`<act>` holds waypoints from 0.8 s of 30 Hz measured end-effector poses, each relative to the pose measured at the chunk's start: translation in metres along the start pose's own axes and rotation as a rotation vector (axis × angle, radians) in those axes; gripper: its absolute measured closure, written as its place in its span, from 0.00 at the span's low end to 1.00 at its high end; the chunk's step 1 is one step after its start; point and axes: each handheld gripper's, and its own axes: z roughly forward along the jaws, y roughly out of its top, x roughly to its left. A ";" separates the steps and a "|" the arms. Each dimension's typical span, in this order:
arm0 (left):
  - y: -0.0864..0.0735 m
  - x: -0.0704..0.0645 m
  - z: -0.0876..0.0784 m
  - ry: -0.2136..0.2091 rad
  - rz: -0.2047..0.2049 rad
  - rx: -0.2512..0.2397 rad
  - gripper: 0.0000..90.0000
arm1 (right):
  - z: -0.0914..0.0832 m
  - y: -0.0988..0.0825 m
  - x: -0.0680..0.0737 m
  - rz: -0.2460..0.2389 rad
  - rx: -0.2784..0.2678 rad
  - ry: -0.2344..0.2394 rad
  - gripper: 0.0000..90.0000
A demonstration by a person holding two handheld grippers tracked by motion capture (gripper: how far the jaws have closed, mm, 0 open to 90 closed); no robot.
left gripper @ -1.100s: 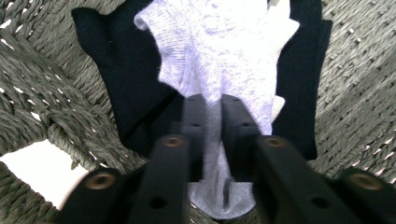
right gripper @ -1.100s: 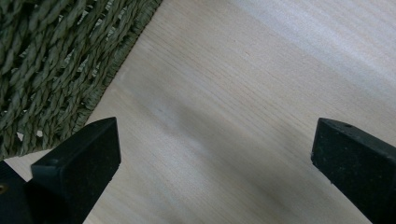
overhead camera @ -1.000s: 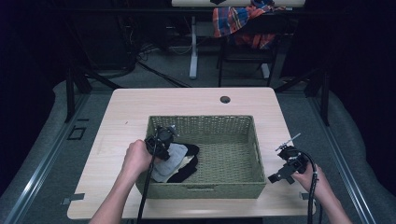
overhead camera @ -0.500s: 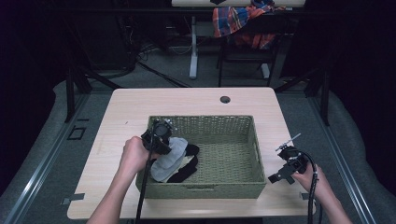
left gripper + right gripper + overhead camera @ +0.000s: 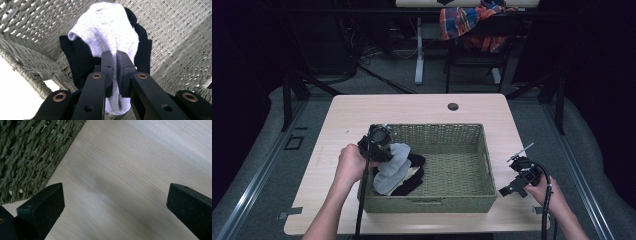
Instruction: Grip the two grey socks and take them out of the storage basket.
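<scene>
Inside woven basket (image 5: 484,155), grey sock (image 5: 110,32) in left tongs (image 5: 116,56), black socks (image 5: 77,57) beneath (perhaps two)

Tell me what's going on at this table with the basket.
A person works with a handheld gripper in each hand. The left gripper is shut on a light grey knitted sock, holding it above a black sock inside the green woven basket, at its left end. The right gripper rests with its jaws wide open over the pale wooden table, to the right of the basket, holding nothing.
</scene>
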 end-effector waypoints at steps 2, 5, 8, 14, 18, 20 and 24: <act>0.000 -0.001 -0.002 0.000 -0.002 -0.004 0.95 | 0.000 0.000 0.001 0.006 -0.008 0.003 0.01; 0.001 -0.001 -0.005 0.002 0.004 -0.012 0.95 | 0.000 0.000 0.001 0.005 -0.009 0.003 0.01; 0.002 0.000 -0.008 0.003 0.005 -0.024 0.95 | 0.001 0.000 0.000 0.008 -0.005 0.003 0.01; 0.002 0.000 -0.013 0.006 0.011 -0.037 0.95 | 0.001 0.000 -0.001 0.014 -0.008 0.002 0.01; 0.003 0.001 -0.017 0.012 0.012 -0.046 0.95 | 0.000 0.000 -0.001 0.010 -0.003 -0.005 0.01; 0.003 0.002 -0.019 0.014 0.012 -0.049 0.95 | 0.001 0.000 -0.001 0.010 -0.002 -0.008 0.01; 0.004 0.003 -0.022 0.019 0.011 -0.059 0.95 | 0.002 0.000 0.000 0.016 -0.010 -0.006 0.01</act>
